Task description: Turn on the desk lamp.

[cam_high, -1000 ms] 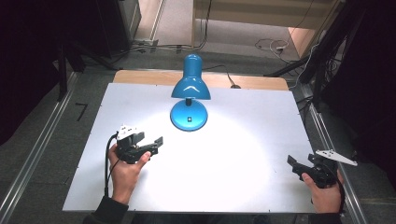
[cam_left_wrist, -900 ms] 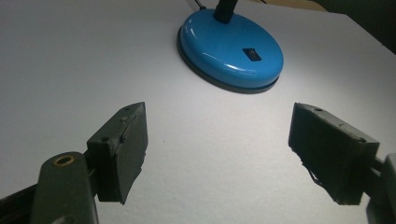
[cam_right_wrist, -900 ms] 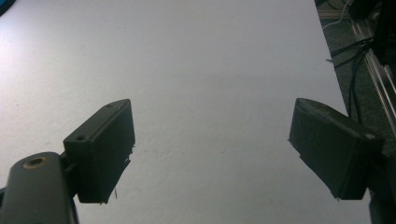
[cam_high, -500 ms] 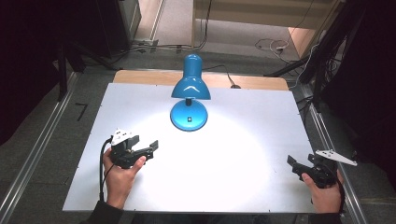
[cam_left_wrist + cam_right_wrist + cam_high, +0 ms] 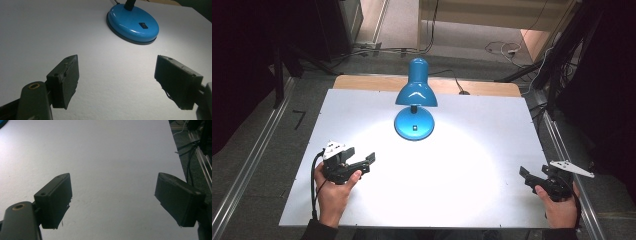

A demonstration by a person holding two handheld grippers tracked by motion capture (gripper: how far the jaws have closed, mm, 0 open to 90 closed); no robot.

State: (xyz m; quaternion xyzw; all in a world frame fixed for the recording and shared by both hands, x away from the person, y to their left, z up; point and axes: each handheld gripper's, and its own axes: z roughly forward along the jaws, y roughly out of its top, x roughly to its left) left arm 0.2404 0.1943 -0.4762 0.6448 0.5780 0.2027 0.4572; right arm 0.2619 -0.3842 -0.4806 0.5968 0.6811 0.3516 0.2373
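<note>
A blue desk lamp (image 5: 416, 92) stands lit at the back middle of the white table (image 5: 492, 125), its round base (image 5: 414, 125) under the shade. My left gripper (image 5: 366, 164) hovers near the front left, open and holding nothing, pointing right and away towards the lamp. In the left gripper view the lamp base (image 5: 132, 23) with its black switch lies ahead of the wide-apart jaws (image 5: 117, 60). My right gripper (image 5: 525, 178) rests open at the front right corner and points left. In the right gripper view its jaws (image 5: 113, 177) frame bare table.
A wooden strip (image 5: 362, 82) runs along the table's back edge. Metal rails (image 5: 252, 165) flank both sides. Cables (image 5: 507, 50) lie on the floor behind, and the lamp's cord (image 5: 457, 85) leaves over the back edge. A pool of light covers the table's middle.
My left gripper has drifted a little towards the front left, away from the lamp. The right gripper has kept still.
</note>
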